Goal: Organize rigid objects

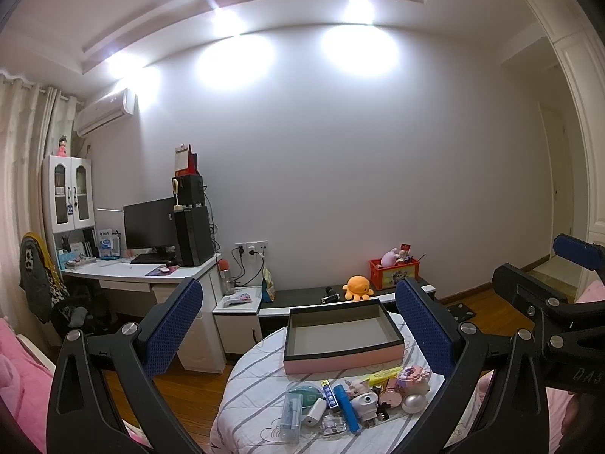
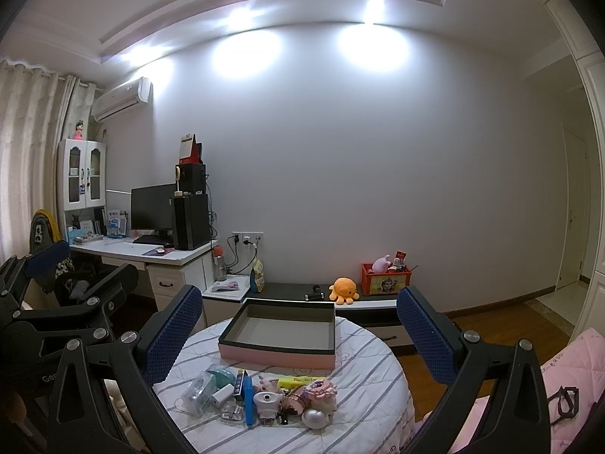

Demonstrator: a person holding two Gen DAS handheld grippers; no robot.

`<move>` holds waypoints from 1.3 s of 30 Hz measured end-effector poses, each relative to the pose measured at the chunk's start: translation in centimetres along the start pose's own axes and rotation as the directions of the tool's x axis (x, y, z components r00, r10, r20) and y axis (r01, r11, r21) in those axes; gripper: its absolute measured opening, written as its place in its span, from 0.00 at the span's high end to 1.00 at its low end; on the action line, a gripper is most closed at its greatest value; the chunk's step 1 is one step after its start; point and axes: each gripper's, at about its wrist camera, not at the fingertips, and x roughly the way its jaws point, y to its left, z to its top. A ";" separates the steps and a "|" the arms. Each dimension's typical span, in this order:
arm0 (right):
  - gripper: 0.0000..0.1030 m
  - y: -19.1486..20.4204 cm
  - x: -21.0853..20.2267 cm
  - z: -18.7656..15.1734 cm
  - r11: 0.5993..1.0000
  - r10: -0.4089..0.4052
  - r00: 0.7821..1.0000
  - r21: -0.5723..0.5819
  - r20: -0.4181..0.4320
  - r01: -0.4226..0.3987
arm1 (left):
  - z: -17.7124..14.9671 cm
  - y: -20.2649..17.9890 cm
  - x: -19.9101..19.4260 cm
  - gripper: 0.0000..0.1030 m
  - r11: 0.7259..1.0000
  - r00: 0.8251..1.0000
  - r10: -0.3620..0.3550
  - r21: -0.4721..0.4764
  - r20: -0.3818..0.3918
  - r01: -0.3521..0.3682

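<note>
**Both grippers up in the air, pile of stuff untouched on the round table**

So here's the setup. The left gripper (image 1: 302, 325) has its blue padded fingers spread wide apart with nothing between them, and it hangs above the near side of a round table (image 1: 249, 382) covered in a striped cloth. The right gripper (image 2: 298, 333) is the same deal: jaws wide apart, holding nothing, just beside the left one.

On the far part of the table sits a shallow pink box (image 1: 342, 335) with a dark rim and a grey inside, and there's nothing in it. In front of it, closer to the cameras, is a tight cluster of small items: a blue stick-shaped thing (image 1: 346, 406), a white charger (image 1: 314, 412), a clear plastic case (image 1: 291, 416), a yellow highlighter (image 1: 383, 374), a pearly round compact (image 1: 414, 403) and a pink block toy (image 1: 414, 376). All of it lies touching or just beside its neighbours.

Behind the table an orange plush octopus (image 2: 343, 289) sits on a low dark bench (image 2: 291, 291).
</note>
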 end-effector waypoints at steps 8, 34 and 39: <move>0.00 -0.1 0.0 0.1 1.000 -0.006 1.000 0.002 -0.006 0.006 | 0.0 0.2 -0.2 0.00 1.000 1.000 -0.001 0.007 -0.002 0.001; 0.00 -3.5 9.1 -9.5 0.999 -0.014 0.980 0.030 -0.200 0.020 | -10.8 3.3 8.6 0.00 0.998 0.979 -0.062 -0.007 -0.194 0.061; 0.00 -4.9 12.4 -14.5 0.998 -0.015 0.949 0.050 -0.314 0.032 | -17.0 3.3 13.3 0.00 0.999 0.932 -0.018 0.033 -0.362 0.032</move>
